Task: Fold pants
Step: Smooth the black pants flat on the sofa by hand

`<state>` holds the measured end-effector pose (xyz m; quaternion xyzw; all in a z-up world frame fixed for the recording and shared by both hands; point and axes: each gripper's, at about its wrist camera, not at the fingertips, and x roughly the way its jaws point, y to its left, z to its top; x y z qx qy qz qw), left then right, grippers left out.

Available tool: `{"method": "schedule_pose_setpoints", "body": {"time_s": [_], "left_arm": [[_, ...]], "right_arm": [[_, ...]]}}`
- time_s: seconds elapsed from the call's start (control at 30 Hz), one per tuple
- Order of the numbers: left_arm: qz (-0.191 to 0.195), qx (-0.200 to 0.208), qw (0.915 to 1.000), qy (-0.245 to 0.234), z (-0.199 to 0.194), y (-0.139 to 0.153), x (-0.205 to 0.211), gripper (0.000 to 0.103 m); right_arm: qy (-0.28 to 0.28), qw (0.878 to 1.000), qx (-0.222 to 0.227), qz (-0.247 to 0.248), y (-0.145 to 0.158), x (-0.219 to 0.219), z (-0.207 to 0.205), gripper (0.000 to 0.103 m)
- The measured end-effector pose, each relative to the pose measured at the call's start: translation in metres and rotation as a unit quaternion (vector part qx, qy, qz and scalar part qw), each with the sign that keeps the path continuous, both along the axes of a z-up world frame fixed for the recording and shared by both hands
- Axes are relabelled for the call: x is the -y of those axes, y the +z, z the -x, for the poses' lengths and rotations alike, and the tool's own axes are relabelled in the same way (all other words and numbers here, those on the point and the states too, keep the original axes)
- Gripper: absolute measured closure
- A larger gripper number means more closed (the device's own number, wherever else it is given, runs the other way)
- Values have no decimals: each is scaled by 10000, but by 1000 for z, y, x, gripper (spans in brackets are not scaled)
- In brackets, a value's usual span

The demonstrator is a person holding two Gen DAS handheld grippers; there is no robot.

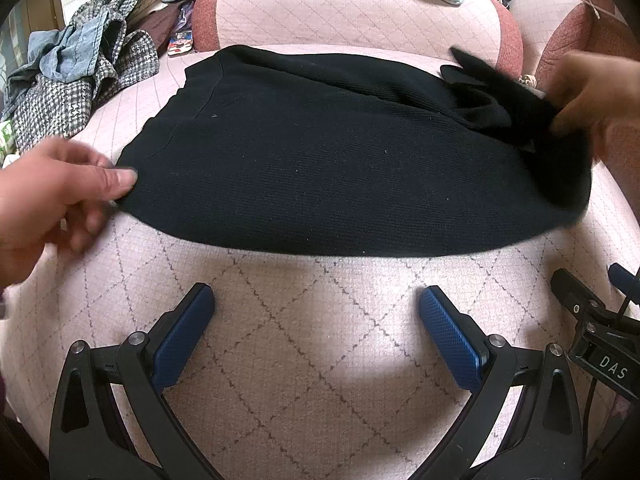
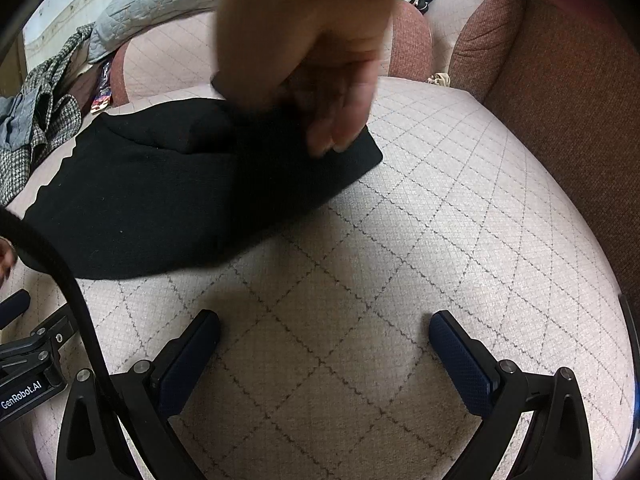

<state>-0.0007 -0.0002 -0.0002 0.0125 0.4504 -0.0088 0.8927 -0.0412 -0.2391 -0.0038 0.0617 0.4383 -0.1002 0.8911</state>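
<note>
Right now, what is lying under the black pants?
The black pants lie on the pink sofa seat, whose diamond pattern shows all around them. A bare hand presses on one end. Anything beneath the cloth itself is covered.

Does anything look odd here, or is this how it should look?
One thing: both hand-held grippers, left and right, sit open and unused on the sofa cushion while bare hands handle the black pants. The pants' far right end is still bunched.
</note>
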Motion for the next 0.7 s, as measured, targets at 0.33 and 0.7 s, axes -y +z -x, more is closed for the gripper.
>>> {"method": "schedule_pose_setpoints", "body": {"time_s": [0.33,0.7], "left_arm": [[2,1,10000,2,-1,-3,1,0],[-4,7,10000,1,1,1,0,0]], "right_arm": [[-1,10000,-4,-9,-1,-1,2,0],[-4,10000,5,-3,0,-6,-1,0]]}}
